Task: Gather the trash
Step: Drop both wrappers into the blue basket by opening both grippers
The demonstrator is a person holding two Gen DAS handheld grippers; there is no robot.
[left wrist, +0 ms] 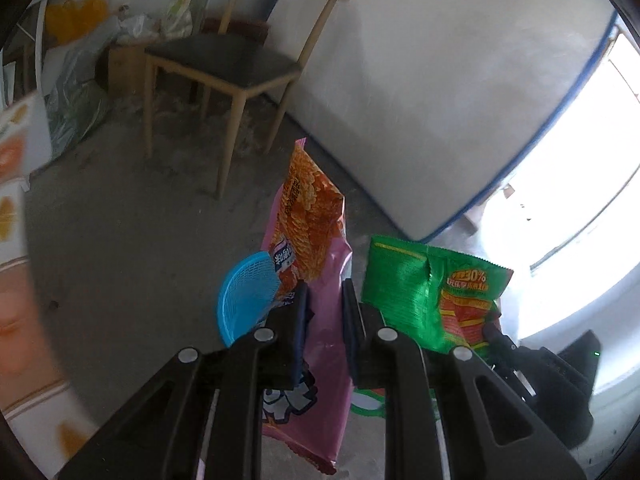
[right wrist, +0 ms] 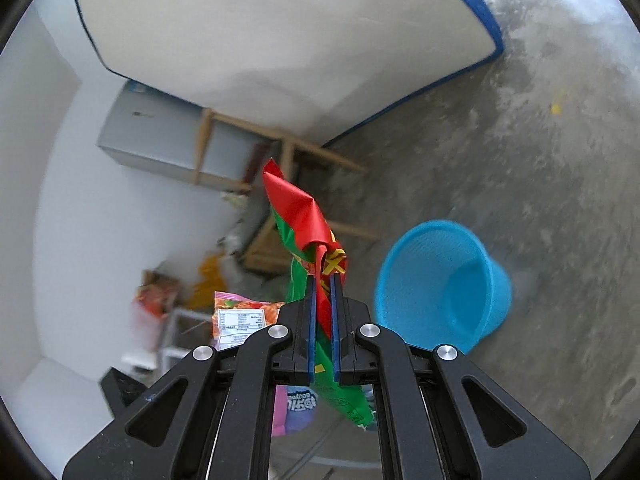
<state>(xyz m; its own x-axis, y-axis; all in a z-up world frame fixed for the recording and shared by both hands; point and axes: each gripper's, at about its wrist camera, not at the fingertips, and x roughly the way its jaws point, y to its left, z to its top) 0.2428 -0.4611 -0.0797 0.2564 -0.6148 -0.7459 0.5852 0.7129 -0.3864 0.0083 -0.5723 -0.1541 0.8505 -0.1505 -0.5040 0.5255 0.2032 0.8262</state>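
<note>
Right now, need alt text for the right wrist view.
The right gripper is shut on a crumpled green and red snack wrapper, held above a concrete floor. An empty blue mesh wastebasket stands just right of it; a white mattress leans behind.

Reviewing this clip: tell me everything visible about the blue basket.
The blue basket is a round, tapered bin of bright blue plastic with fine mesh-like walls and a smooth rim. It stands upright on the bare concrete floor, apart from the furniture. Seen from the right wrist, its inside looks empty. From the left wrist it is half hidden behind the orange and pink snack bag. Nothing visibly touches it except the floor.
</note>
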